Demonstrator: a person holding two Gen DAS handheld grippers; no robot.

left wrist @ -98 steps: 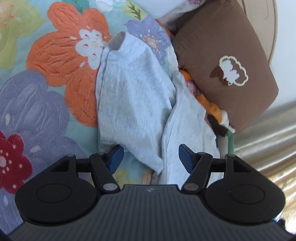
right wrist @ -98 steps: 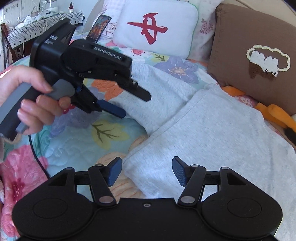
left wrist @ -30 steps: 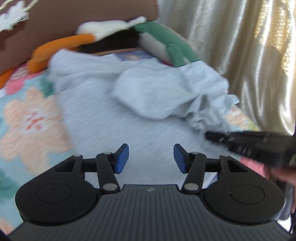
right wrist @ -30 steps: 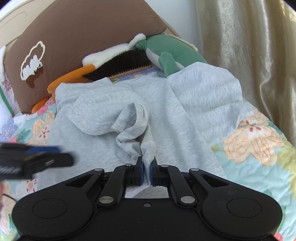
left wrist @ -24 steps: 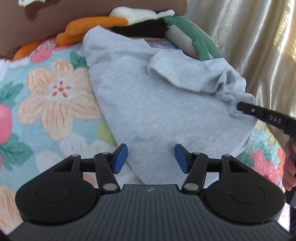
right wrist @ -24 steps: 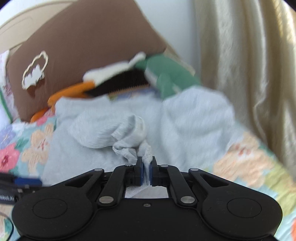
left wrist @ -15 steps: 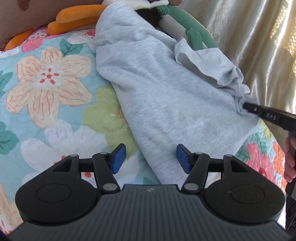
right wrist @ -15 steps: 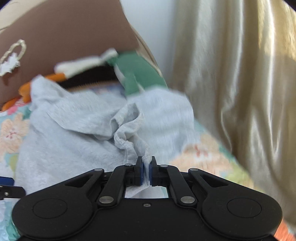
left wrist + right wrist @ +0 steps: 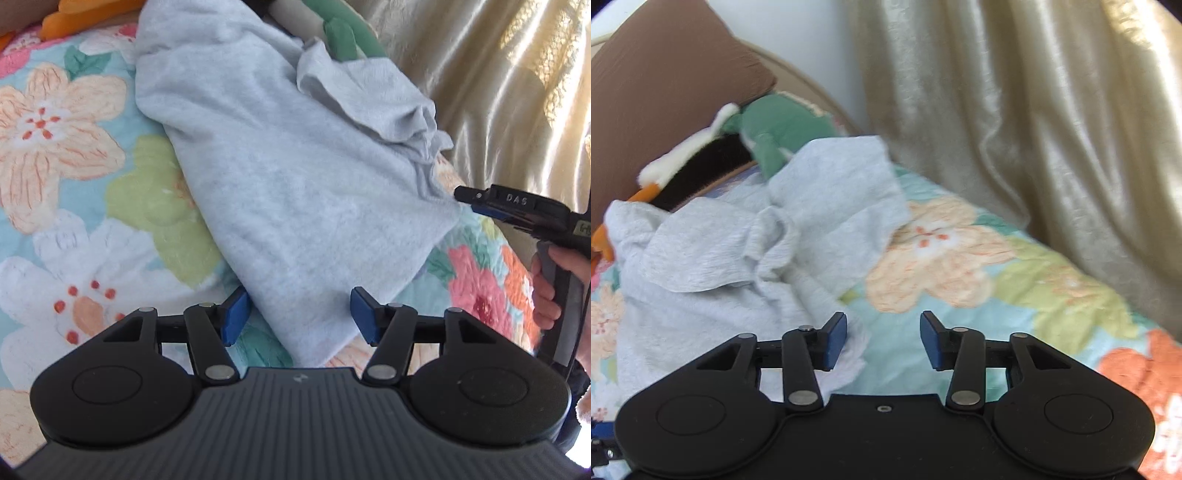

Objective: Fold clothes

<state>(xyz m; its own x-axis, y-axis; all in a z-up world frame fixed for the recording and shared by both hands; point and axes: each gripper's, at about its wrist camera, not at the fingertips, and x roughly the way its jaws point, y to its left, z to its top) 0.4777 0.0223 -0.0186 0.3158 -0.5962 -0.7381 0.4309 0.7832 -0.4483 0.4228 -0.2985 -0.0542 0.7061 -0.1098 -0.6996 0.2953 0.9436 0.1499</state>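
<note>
A light grey garment (image 9: 295, 177) lies stretched across the floral quilt (image 9: 74, 155), with a bunched, wrinkled end at its right side. My left gripper (image 9: 300, 315) is open over the garment's near end; the cloth runs between its blue pads (image 9: 236, 315) untouched. In the right wrist view the garment (image 9: 738, 258) lies crumpled to the left. My right gripper (image 9: 882, 341) has its jaws opening, and only quilt shows between them; a cloth edge lies beside the left pad. From the left wrist view, the right gripper (image 9: 469, 199) sits just off the bunched end, held by a hand (image 9: 550, 284).
A brown pillow (image 9: 665, 74) and a green, white and black plush toy (image 9: 783, 125) lie past the garment's far end. A gold curtain (image 9: 1034, 129) hangs along the bed's right side. An orange plush part (image 9: 85, 14) lies at the quilt's top.
The right gripper, earlier shut on the garment's bunched end, has let it go and spread its jaws while swinging right. The left gripper stayed open, and the garment's near end now lies between its fingers.
</note>
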